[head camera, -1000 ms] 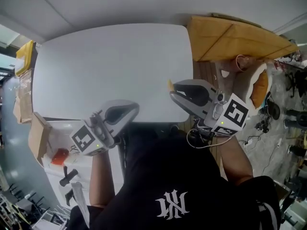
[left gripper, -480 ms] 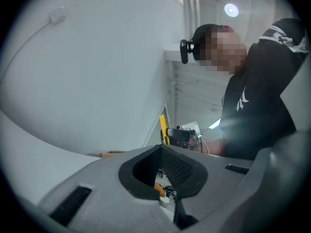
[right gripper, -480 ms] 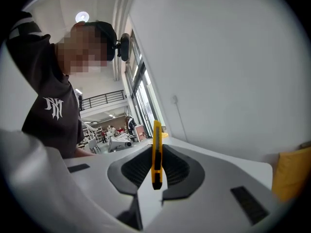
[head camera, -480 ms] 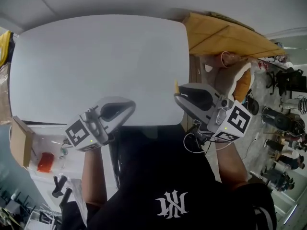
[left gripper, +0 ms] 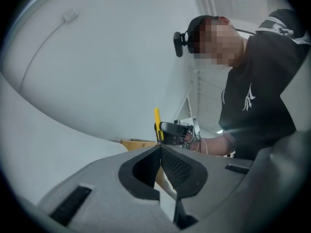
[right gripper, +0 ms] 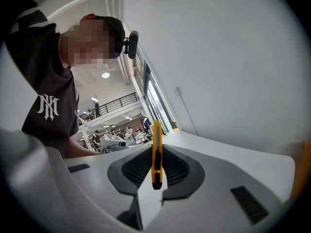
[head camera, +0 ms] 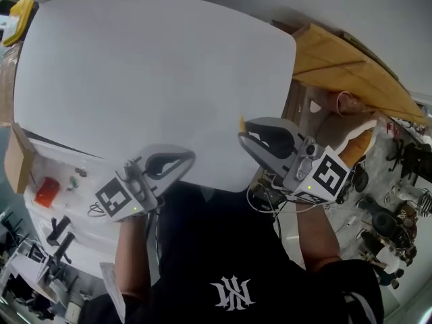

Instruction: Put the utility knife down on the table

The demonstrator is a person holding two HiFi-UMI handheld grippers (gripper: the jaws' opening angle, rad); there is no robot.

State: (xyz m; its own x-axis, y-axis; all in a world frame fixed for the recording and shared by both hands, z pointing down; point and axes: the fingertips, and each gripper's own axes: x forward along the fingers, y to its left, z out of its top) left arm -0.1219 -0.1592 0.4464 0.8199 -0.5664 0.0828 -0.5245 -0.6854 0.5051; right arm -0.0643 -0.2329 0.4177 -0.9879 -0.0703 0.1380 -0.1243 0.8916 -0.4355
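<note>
I count two grippers in my hands: one left gripper [head camera: 183, 160] and one right gripper [head camera: 244, 138]. Each carries one cube with markers, so there are two cubes: the left marker cube [head camera: 120, 198] and the right marker cube [head camera: 329, 173]. I see one utility knife [right gripper: 156, 154], a yellow one. There is one white table [head camera: 155, 66]. Beside it there is one stack of brown cardboard sheets [head camera: 337, 56]; how many sheets, I cannot tell. I also count one small red thing [head camera: 47, 192].

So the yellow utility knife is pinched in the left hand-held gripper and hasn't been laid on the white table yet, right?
Not the left. The right gripper view shows the yellow utility knife pinched in the right hand-held gripper; the left hand-held gripper is shut on nothing. The rest holds: it is not yet on the white table.
</note>
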